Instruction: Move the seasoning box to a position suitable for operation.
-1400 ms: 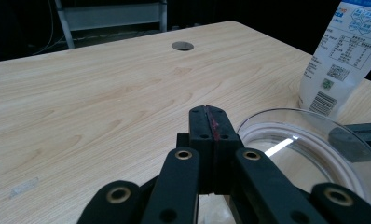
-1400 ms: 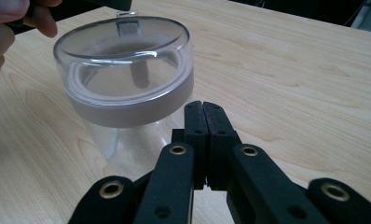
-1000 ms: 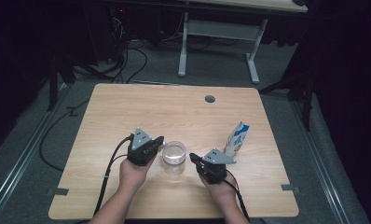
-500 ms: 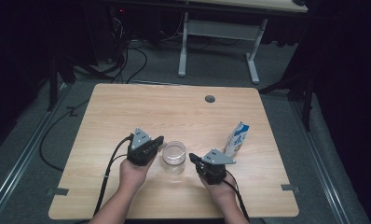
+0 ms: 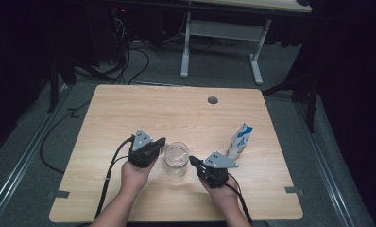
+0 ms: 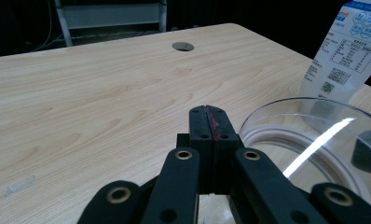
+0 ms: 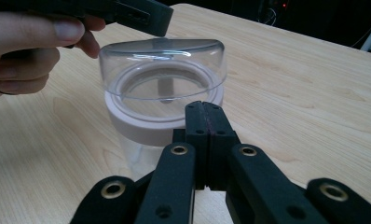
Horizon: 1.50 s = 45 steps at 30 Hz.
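At a pale wooden table (image 5: pixel 129 118) with a round cable hole (image 5: pixel 212 100) near its far edge, we hold a pair of tongs in each hand and flank a clear glass jar (image 5: pixel 176 158) that stands upright near the front middle of the top. A blue-and-white milk carton (image 5: pixel 240 140) stands upright farther to our right, well apart from the jar and just beyond the right-hand tool. Our left gripper (image 5: pixel 158 143) sits just beside the jar's left side, its jaws pressed fully together with nothing between them, as the left gripper view confirms (image 6: pixel 209 121). Our right gripper (image 5: pixel 193 161) points at the jar from the other side, tip close to the glass, its jaws likewise closed flat on each other and empty (image 7: pixel 205 119). Seen from the right gripper view, the jar (image 7: pixel 162 93) carries a pale ring below its rim. We judge this the opening step: both tools poised, nothing yet grasped. The next move, as we read it, calls for one set of jaws to spread wide enough to take the jar's wall or rim, squarely, since smooth glass could slip or tip.
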Each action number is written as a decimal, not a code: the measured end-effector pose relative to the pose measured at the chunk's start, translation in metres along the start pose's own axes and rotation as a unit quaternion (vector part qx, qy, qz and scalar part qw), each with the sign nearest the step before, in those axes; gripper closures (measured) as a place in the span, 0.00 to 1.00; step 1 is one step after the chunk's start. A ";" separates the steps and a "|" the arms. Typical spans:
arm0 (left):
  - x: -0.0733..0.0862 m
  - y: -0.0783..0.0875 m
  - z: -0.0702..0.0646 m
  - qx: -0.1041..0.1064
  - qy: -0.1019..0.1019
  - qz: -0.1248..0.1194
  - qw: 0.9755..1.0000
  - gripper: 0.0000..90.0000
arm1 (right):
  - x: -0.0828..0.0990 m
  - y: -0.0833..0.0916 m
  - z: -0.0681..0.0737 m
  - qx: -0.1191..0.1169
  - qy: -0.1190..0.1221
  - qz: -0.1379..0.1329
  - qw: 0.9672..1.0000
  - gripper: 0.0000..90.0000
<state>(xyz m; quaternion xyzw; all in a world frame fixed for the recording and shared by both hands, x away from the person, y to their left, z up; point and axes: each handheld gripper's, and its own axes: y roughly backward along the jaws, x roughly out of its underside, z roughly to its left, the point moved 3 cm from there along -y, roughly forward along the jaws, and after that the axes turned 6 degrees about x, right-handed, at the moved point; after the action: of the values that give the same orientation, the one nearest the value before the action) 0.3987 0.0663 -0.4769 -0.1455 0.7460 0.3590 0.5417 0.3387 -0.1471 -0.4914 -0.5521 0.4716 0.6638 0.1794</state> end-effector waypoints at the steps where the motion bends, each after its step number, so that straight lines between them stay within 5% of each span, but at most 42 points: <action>1: 0.000 0.000 0.000 0.000 0.000 0.000 1.000 1.00 | 0.000 0.000 0.001 0.001 0.001 0.001 1.000 1.00; 12: 0.001 0.016 0.000 0.002 0.010 -0.022 1.000 1.00 | -0.005 0.002 0.010 -0.011 0.012 -0.006 1.000 1.00; 24: 0.049 0.039 -0.022 0.026 -0.001 0.013 1.000 1.00 | -0.008 0.003 0.015 -0.011 0.017 -0.007 1.000 1.00; 33: 0.045 0.036 -0.040 0.062 -0.006 -0.007 0.998 1.00 | -0.008 0.003 0.016 -0.012 0.013 -0.008 1.000 1.00; 45: 0.042 0.029 -0.047 0.075 0.001 -0.013 0.997 1.00 | -0.010 0.003 0.015 -0.015 0.008 -0.013 1.000 1.00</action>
<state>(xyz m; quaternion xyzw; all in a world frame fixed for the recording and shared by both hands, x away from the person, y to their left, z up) 0.3323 0.0612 -0.4964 -0.1150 0.7693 0.2948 0.5550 0.3316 -0.1335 -0.4817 -0.5658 0.4558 0.6642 0.1759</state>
